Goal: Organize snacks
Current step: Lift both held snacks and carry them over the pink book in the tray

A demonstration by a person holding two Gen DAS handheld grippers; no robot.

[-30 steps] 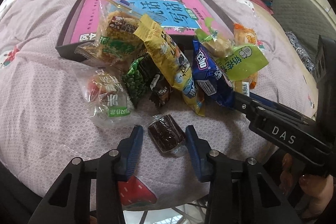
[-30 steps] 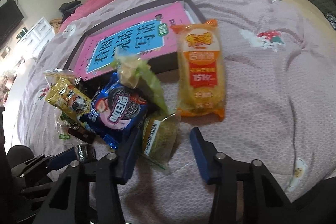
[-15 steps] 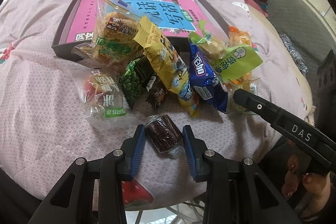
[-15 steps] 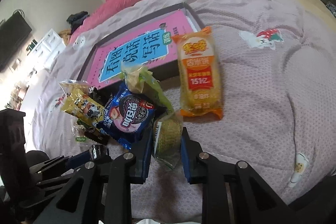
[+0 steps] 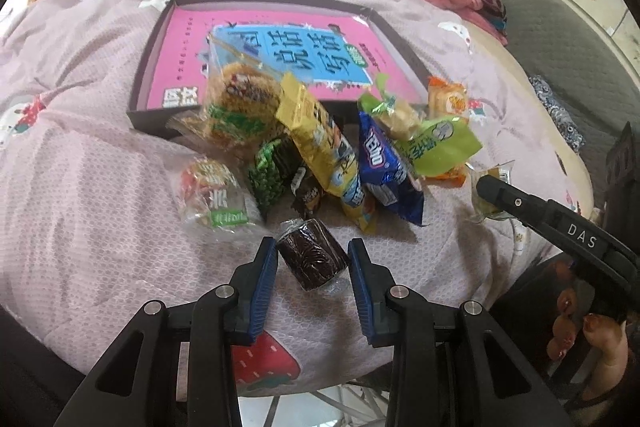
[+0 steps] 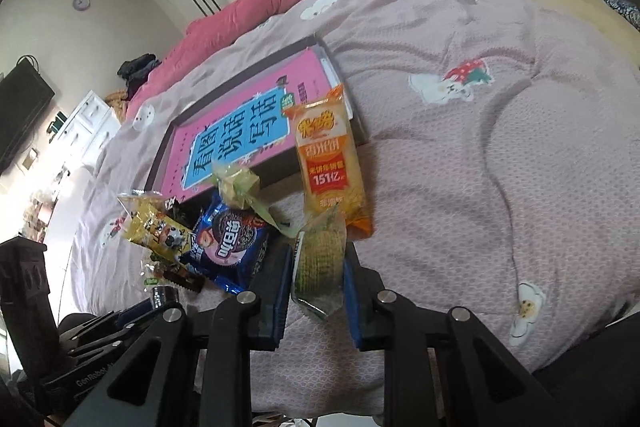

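Your left gripper sits low in the centre of the left wrist view with its blue pads against both sides of the dark chocolate roll, a clear-wrapped cake at the near edge of the snack pile, so the jaws are pinching it; the roll appears to rest on the quilt, though I cannot tell for certain. Taking the outermost piece first makes sense, since nothing overlaps it and the rest of the heap should stay put. Your right gripper, at the lower centre of the right wrist view, has its jaws pressed onto a small pale green packet, which stands nearly upright between the pads, tilted slightly; gripping it across its narrow width likely keeps the crinkly wrapper from slipping. The other snacks lie in a loose fan in mid-frame: the yellow packet, the blue Oreo pack and the orange rice-cracker bag, whose far end leans against the front wall of the dark shallow box. That box, with a pink book cover lining its floor, sits in the upper centre of both views and is probably where you will carry both pieces. Lift gently, because a corner of the film wrapper trails loose beneath the roll.
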